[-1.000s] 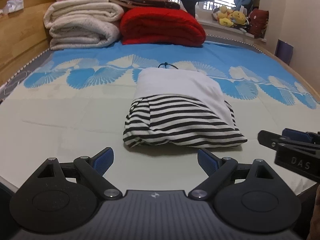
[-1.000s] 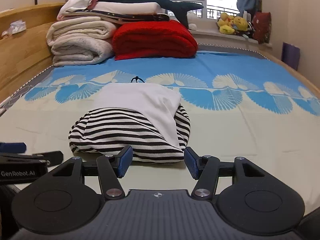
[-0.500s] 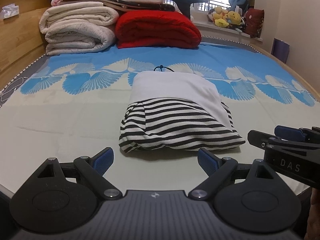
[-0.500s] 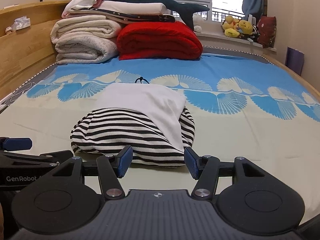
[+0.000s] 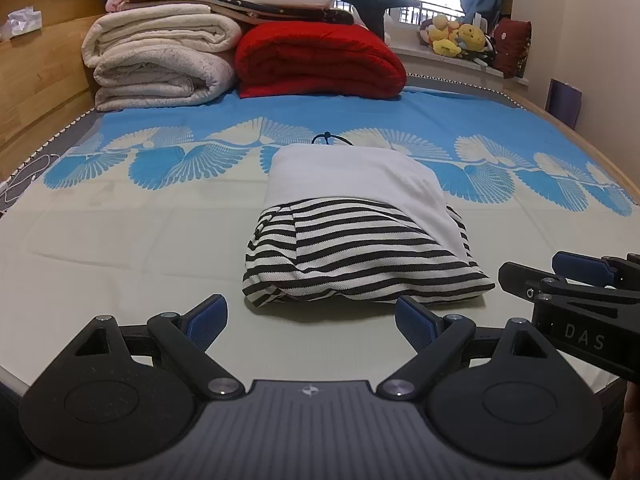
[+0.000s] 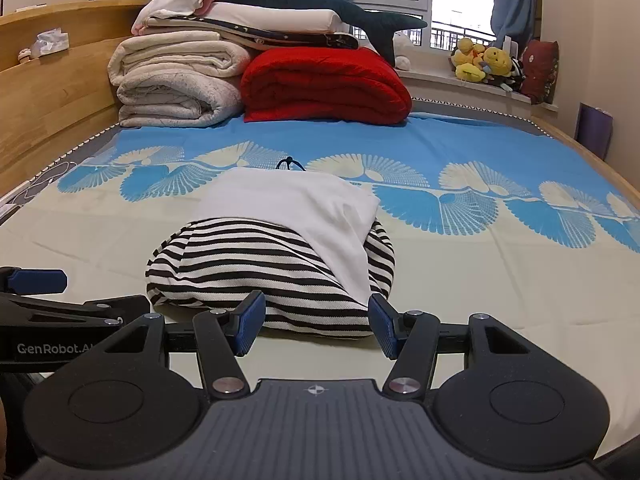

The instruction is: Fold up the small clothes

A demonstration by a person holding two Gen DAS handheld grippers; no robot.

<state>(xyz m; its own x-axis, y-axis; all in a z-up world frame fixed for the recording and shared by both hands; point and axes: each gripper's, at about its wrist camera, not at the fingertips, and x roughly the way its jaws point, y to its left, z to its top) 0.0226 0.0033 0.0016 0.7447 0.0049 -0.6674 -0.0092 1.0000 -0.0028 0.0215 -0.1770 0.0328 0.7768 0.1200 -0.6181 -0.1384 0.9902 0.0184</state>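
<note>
A folded black-and-white striped garment with a white layer over its far part lies on the bed; it also shows in the right wrist view. My left gripper is open and empty, just short of the garment's near edge. My right gripper is open and empty, its blue pads level with the garment's near edge. The right gripper shows at the right edge of the left wrist view, and the left gripper at the left edge of the right wrist view.
Folded cream blankets and a red blanket are stacked at the head of the bed, with a shark plush on top. A wooden bed frame runs along the left. Plush toys sit on the windowsill. A black cord lies behind the garment.
Both grippers have drawn back and risen slightly, so the folded garment looks a little farther away. The garment itself has not moved.
</note>
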